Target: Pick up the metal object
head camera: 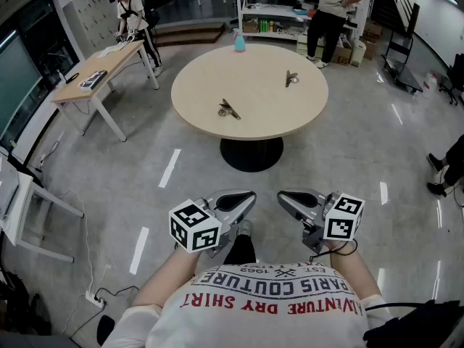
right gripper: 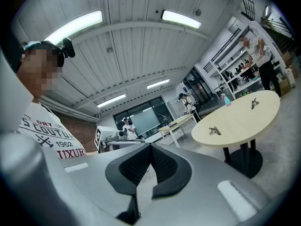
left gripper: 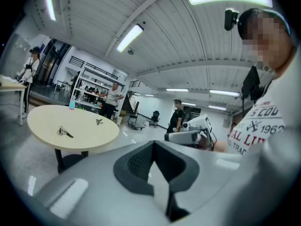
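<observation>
Grey plastic jaws on both tools sit pressed together with nothing between them: the left gripper (head camera: 244,199) and right gripper (head camera: 288,198) are held side by side, close to the person's chest, tips pointing forward. Ahead of them lies a wide stretch of bare grey floor (head camera: 341,165) marked with short white strips, open all the way to the black foot of the round table (head camera: 254,64). On its pale top, a little in from the near rim and left of centre, lies the metal clip (head camera: 228,109). Its long axis runs on a slant, with the thin end pointing toward the near edge and to the right. The wood around it is bare on every side. A second metal clip (head camera: 291,78) stands well apart, farther back on the right. A blue bottle (head camera: 239,42) sits at the far rim. Beyond, a desk (head camera: 101,71) stands to the left with one person (head camera: 132,11) at it, and another person (head camera: 330,9) stands by the shelves (head camera: 272,9).
</observation>
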